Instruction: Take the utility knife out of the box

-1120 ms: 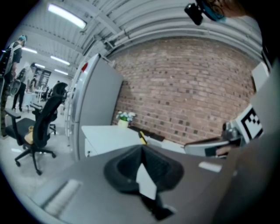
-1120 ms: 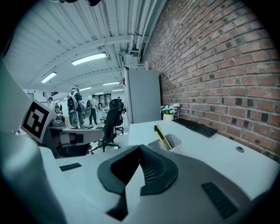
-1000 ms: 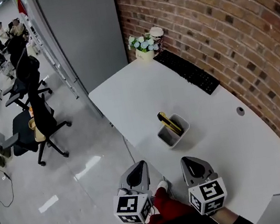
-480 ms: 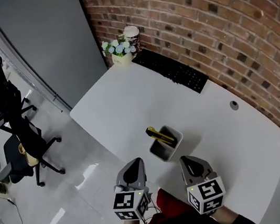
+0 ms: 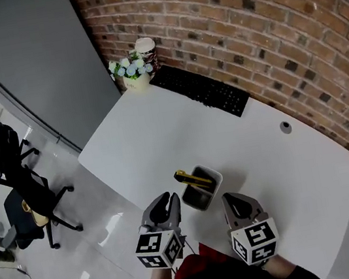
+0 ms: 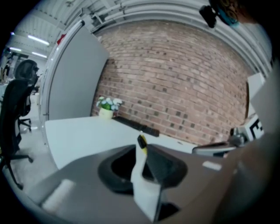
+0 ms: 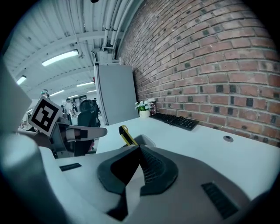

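A small grey box [image 5: 206, 178] stands on the white table [image 5: 161, 138], near its front edge. A yellow and black utility knife [image 5: 192, 179] leans in the box, its end sticking out over the left rim. My left gripper [image 5: 169, 201] hovers just short of the box's left side. Its jaws are opening, a gap shows between them in the left gripper view, and nothing is in it. The knife tip [image 6: 141, 142] shows beyond the left gripper [image 6: 142, 154]. My right gripper [image 5: 228, 199] hangs to the right of the box, shut and empty. The knife [image 7: 127, 134] rises ahead of the right gripper [image 7: 139, 149].
A black keyboard [image 5: 203, 91] lies along the brick wall at the back. A flower pot [image 5: 128, 70] and a cup [image 5: 145, 47] stand at the far corner. A cable hole [image 5: 284, 127] sits at the right. Office chairs [image 5: 21, 194] stand on the floor to the left.
Both grippers have moved forward over the table edge toward the box, which now lies close ahead of them. The left jaws have gone from shut to parted.
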`<move>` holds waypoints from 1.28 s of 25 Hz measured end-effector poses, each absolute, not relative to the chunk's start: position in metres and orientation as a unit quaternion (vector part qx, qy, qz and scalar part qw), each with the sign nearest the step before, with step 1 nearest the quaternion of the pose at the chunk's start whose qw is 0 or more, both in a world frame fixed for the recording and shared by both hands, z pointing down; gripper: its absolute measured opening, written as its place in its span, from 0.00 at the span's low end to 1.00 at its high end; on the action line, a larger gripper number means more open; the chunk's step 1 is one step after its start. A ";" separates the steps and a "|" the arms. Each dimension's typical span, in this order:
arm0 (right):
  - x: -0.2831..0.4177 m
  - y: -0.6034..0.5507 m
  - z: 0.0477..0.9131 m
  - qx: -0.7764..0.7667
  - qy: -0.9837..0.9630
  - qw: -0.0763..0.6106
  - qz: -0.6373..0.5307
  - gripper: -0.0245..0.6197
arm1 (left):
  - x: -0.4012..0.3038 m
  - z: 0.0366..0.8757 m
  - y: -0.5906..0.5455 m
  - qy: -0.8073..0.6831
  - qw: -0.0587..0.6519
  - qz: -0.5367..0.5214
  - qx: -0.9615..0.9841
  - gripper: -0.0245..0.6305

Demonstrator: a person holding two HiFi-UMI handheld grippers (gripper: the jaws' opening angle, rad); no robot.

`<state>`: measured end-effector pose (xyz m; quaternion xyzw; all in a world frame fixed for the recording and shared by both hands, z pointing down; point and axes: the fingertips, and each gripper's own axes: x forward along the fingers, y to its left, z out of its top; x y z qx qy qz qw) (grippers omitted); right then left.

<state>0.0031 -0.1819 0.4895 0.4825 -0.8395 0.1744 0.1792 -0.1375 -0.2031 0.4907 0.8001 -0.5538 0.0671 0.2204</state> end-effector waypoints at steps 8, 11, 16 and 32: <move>0.025 -0.190 0.486 0.510 -0.825 0.174 0.174 0.05 | -0.117 0.500 -0.228 -0.519 0.243 0.090 0.815 0.26; 0.034 -0.191 0.487 0.521 -0.816 0.172 0.182 0.05 | -0.110 0.504 -0.232 -0.510 0.251 0.104 0.816 0.31; 0.040 -0.192 0.486 0.530 -0.811 0.160 0.189 0.05 | -0.107 0.509 -0.236 -0.498 0.269 0.108 0.818 0.35; 0.049 -0.198 0.484 0.554 -0.795 0.149 0.199 0.05 | -0.091 0.524 -0.256 -0.458 0.301 0.117 0.828 0.35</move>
